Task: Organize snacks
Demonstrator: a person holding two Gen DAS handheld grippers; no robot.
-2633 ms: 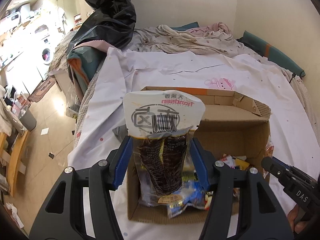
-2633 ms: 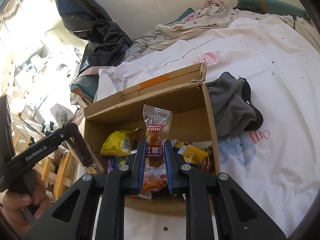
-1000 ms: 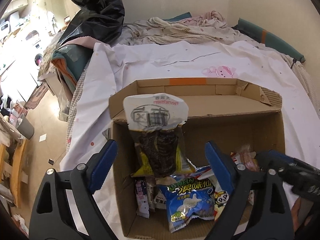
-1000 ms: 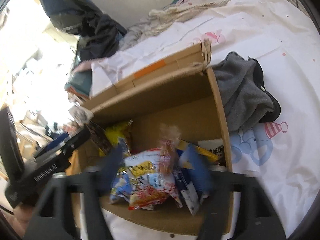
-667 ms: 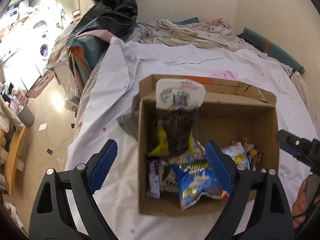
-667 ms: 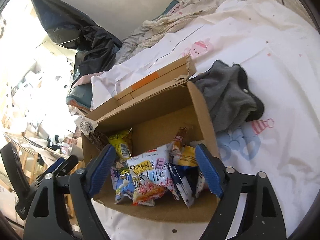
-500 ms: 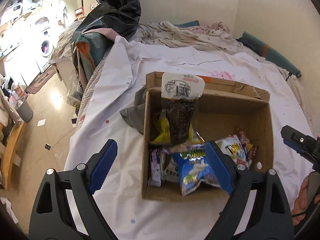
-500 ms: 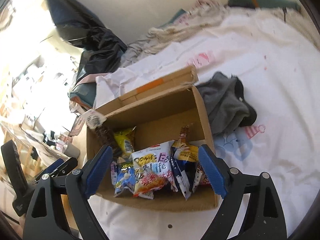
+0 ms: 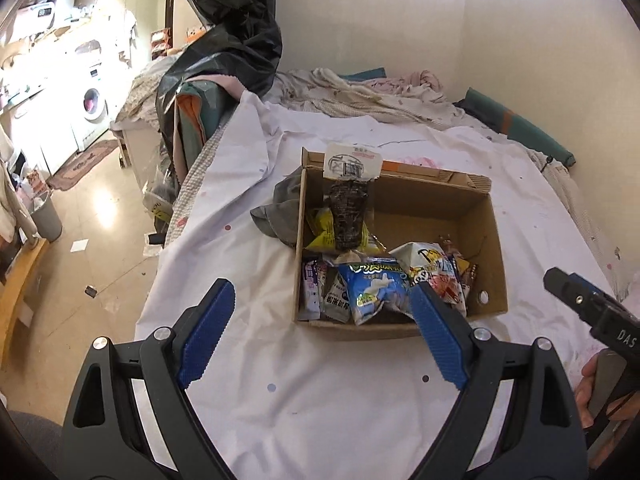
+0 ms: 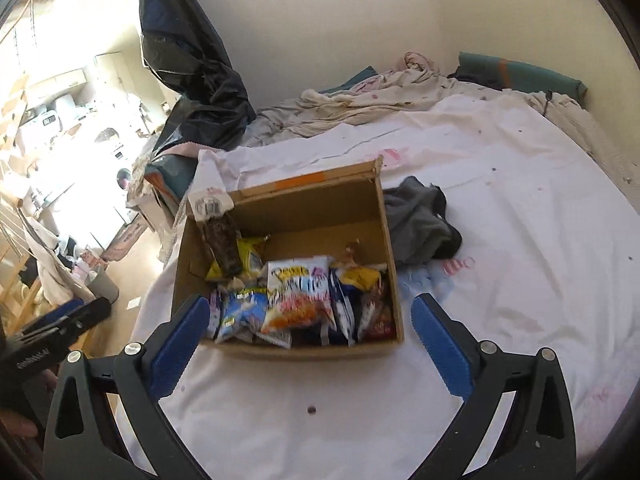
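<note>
An open cardboard box (image 9: 494, 240) (image 10: 304, 212) sits on the white bedsheet with several snack packets inside. A dark pouch with a white barcode top (image 9: 349, 216) (image 10: 222, 242) leans in its far left corner over a yellow packet (image 9: 322, 234). A blue packet (image 9: 374, 290) (image 10: 244, 308) and a white-orange packet (image 9: 434, 270) (image 10: 300, 292) stand along the near wall. My left gripper (image 9: 318, 300) hangs open and empty in front of the box. My right gripper (image 10: 311, 308) is also short of the box, its jaws opening, with nothing held between them.
A grey garment (image 9: 280, 208) (image 10: 420, 224) lies against the box's side. A black plastic bag (image 9: 232, 40) and crumpled bedding (image 10: 380, 84) fill the far end of the bed. The bed's left edge (image 9: 168, 248) drops to the floor. Bare sheet (image 9: 320, 392) lies in front of the box.
The left gripper let go of the dark pouch and the right let go of a small red packet, both now in the box. Both grippers pulled back and up; the right jaws widened.
</note>
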